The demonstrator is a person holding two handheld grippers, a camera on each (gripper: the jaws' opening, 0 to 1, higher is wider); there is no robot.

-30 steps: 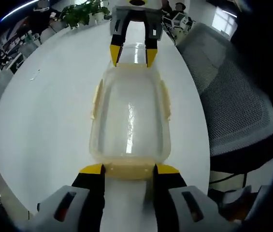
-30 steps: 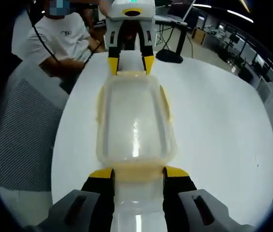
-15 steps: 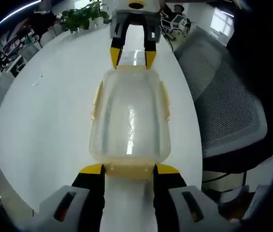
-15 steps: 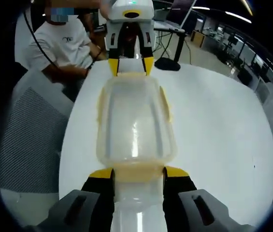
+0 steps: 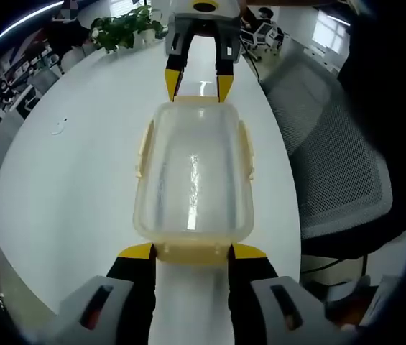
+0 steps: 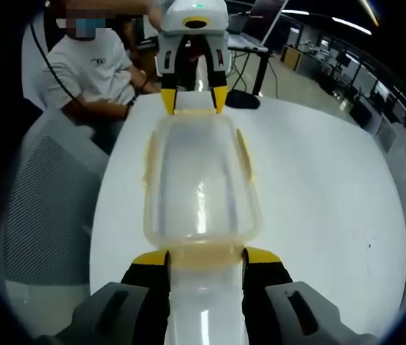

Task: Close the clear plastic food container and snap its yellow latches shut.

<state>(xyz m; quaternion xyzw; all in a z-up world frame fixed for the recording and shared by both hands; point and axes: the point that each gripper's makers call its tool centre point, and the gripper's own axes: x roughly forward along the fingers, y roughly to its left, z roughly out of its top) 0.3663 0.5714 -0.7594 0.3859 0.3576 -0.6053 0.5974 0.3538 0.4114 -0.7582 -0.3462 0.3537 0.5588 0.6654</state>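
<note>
Between both claws, clear container (image 5: pixel 192 176) (lid on, yellow latches (image 5: pixel 144 147)) lies flat.

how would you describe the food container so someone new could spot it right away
On the round white table, between the two grippers' yellow-tipped jaws, sits the clear plastic container. It is a rounded rectangle with pale yellow latches along its sides, unlike the bare tabletop around it.

I see a clear container (image 5: pixel 192 172) with pale yellow latches (image 5: pixel 144 147), a white table (image 5: pixel 73 180), a grey mesh-patterned chair (image 5: pixel 339 165), yellow-tipped black jaws, green plant leaves (image 5: pixel 120 25), and a person's white shirt (image 6: pixel 91 68).
</note>
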